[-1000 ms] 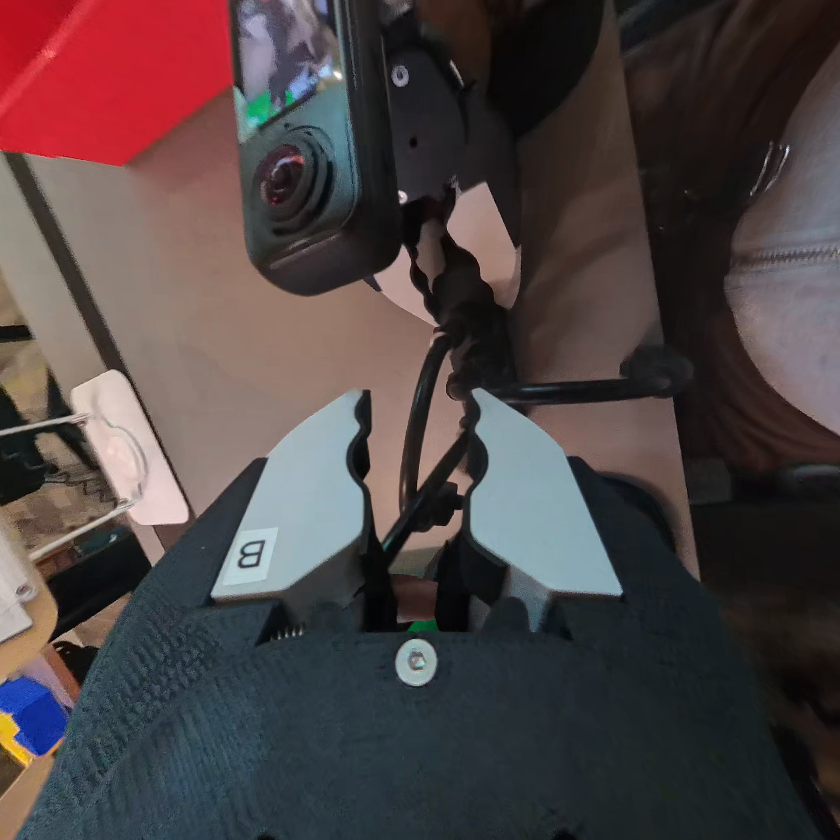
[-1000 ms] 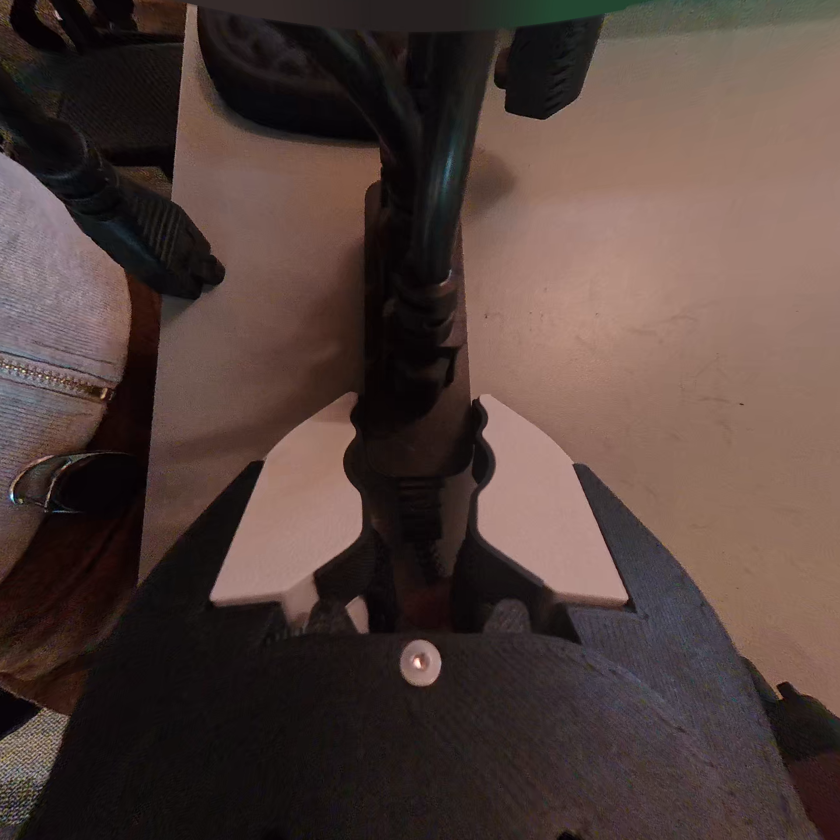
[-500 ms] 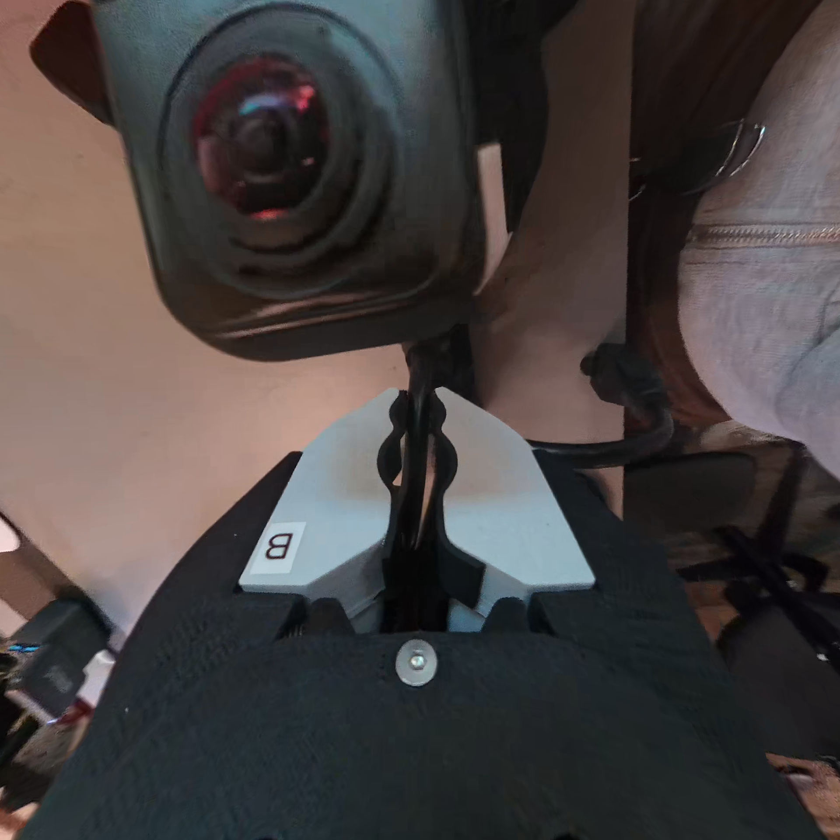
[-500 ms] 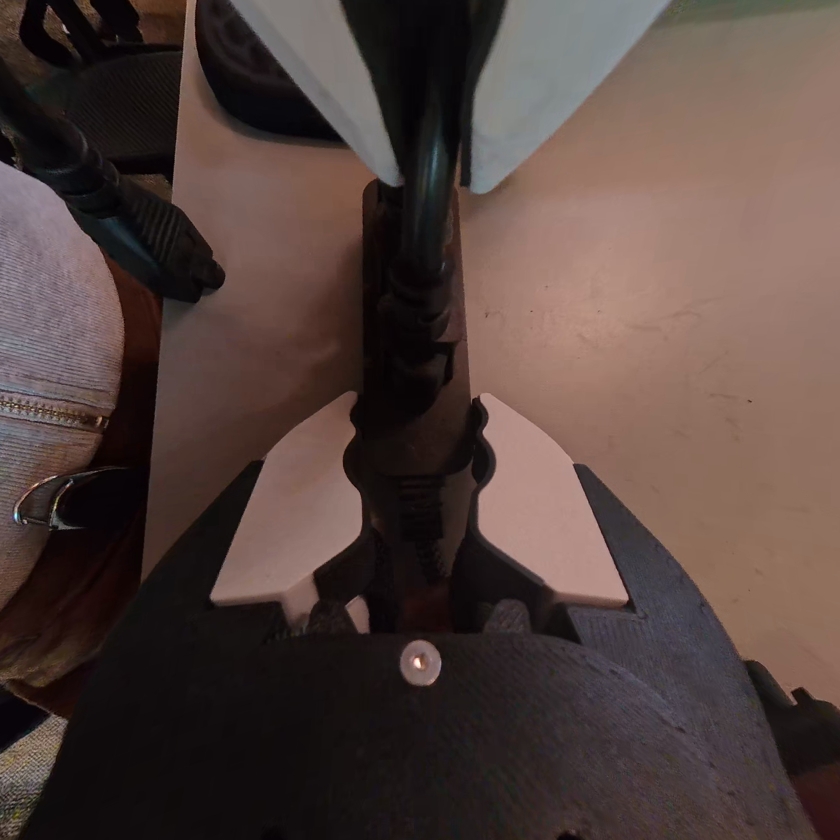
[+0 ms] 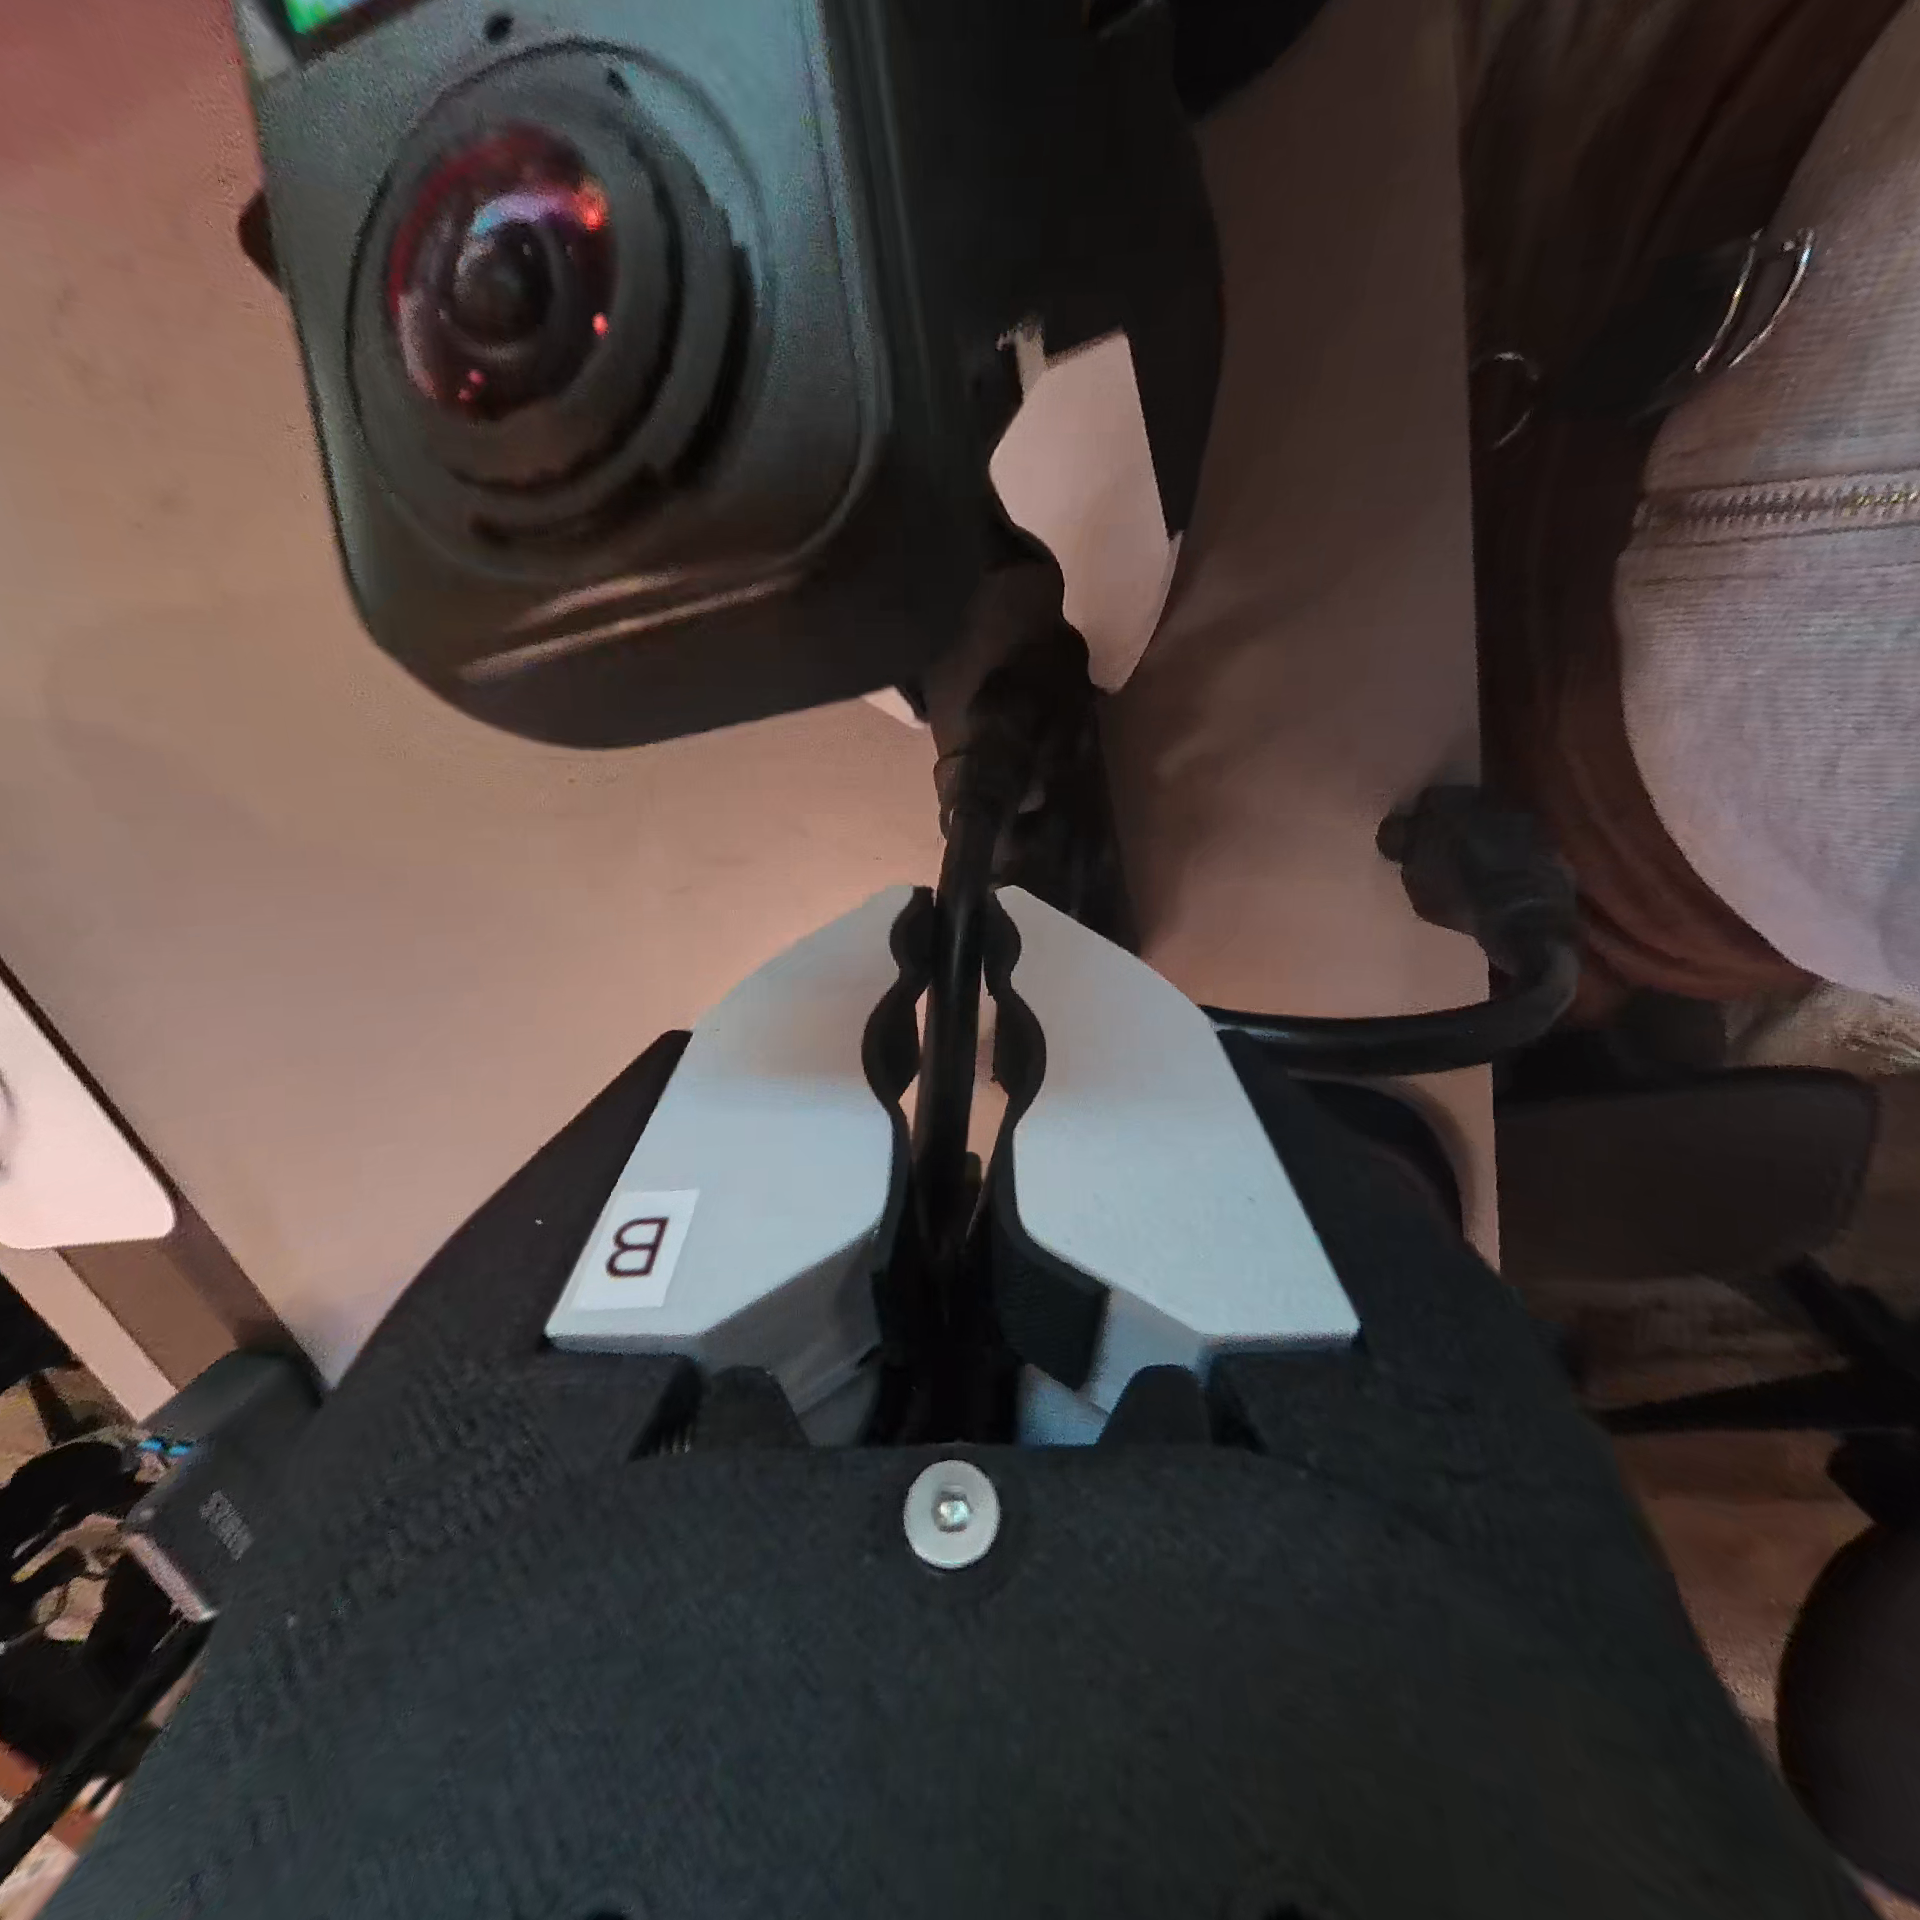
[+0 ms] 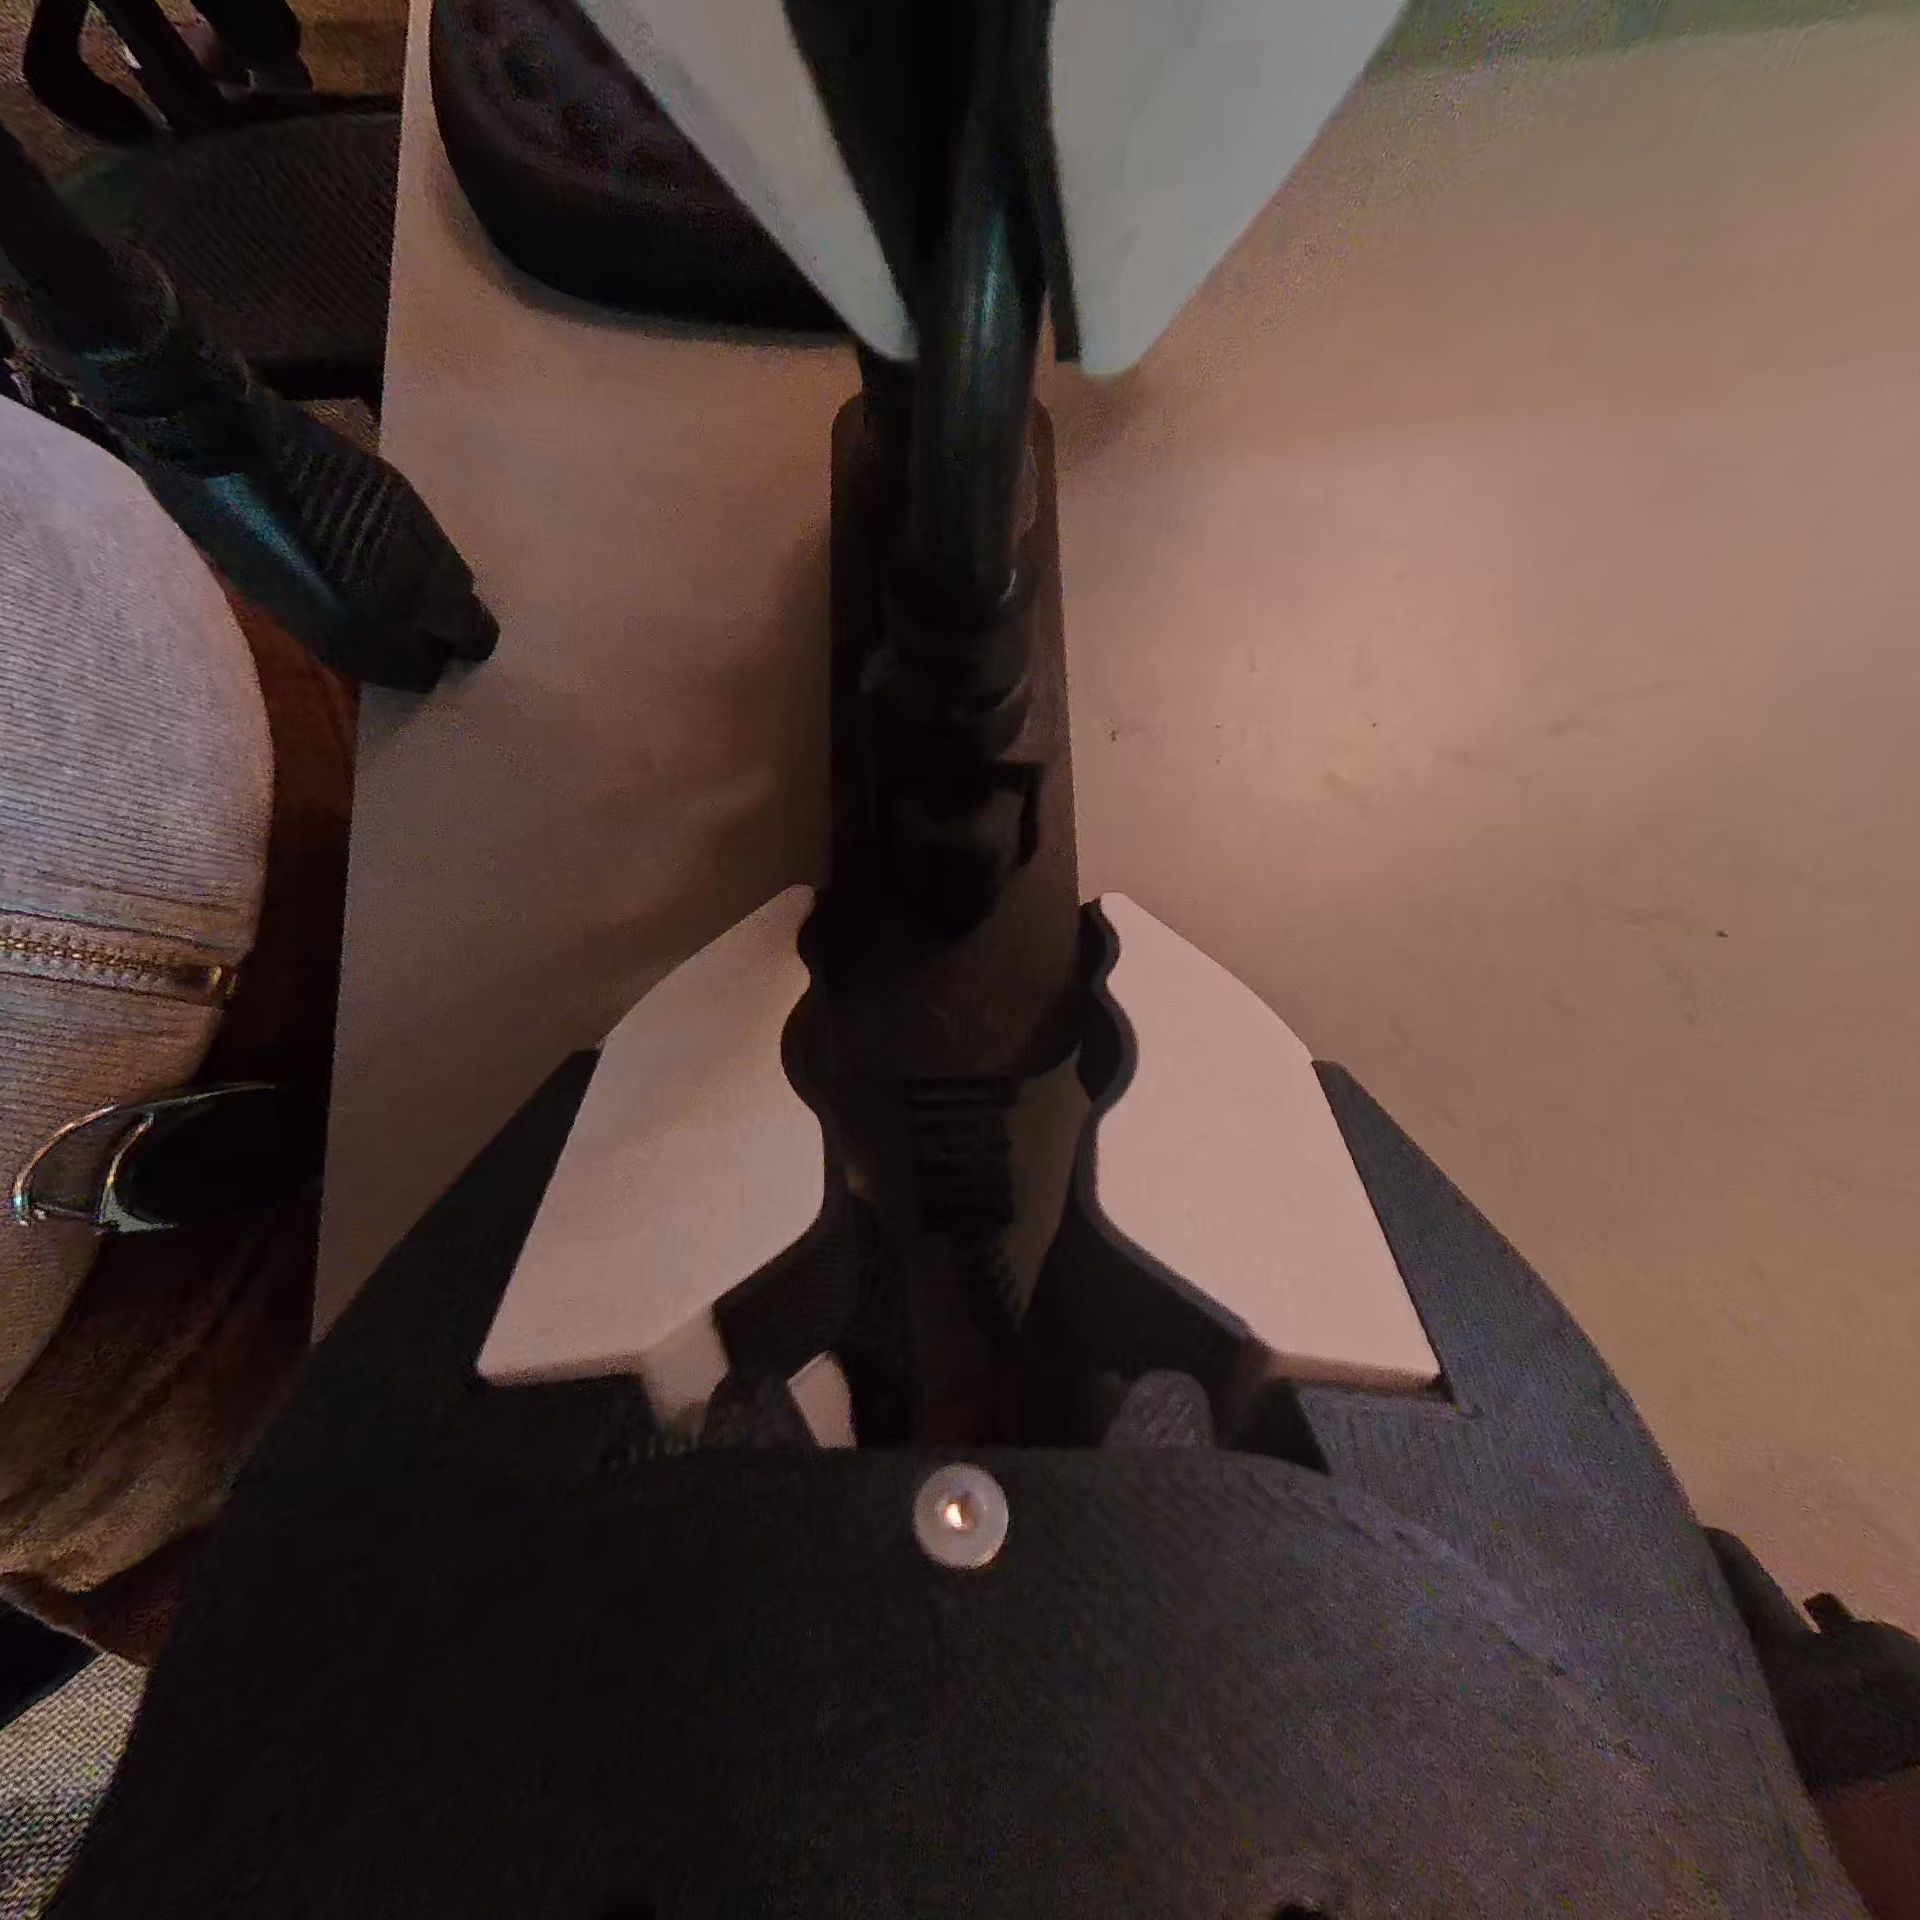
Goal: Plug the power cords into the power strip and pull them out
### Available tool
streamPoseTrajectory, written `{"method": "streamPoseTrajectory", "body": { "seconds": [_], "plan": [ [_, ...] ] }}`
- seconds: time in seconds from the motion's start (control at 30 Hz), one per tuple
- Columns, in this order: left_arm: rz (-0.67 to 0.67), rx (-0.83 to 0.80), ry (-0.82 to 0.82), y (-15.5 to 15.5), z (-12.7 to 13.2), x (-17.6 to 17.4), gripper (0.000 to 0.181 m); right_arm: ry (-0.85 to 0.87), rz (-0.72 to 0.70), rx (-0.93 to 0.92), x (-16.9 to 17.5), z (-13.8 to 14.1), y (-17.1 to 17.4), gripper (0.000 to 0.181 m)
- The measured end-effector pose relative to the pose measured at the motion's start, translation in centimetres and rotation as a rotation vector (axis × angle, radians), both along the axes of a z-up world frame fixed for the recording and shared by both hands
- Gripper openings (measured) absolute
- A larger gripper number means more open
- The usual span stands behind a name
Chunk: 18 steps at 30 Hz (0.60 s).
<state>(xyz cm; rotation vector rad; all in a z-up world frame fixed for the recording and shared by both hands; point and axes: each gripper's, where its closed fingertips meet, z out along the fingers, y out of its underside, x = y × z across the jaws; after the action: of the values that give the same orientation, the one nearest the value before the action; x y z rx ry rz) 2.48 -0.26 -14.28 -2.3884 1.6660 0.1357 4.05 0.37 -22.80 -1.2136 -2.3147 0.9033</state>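
Pale tabletop [image 6: 1455, 727], warm dim light

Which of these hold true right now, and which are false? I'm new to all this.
1. The left hand-held gripper is clamped on a thin black cord. True.
2. The right hand-held gripper is wide open and holds nothing. False: it grips a dark power strip.
3. A second black plug lies loose near the table's edge. True.
4. The table is bright green. False: it is pale beige.
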Motion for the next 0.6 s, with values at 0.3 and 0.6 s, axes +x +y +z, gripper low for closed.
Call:
{"method": "streamPoseTrajectory", "body": {
  "seconds": [0.3, 0.6],
  "plan": [
    [0.019, 0.048, -0.019, -0.1, 0.5, -0.3, 0.010, -0.010, 0.008, -0.014, 0.1, -0.1, -0.2, 0.047],
    [-0.013, 0.103, 0.020, 0.1, 1.8, 0.3, 0.009, -0.013, 0.015, -0.002, 0.2, -0.1, -0.2, 0.047]
  ]
}}
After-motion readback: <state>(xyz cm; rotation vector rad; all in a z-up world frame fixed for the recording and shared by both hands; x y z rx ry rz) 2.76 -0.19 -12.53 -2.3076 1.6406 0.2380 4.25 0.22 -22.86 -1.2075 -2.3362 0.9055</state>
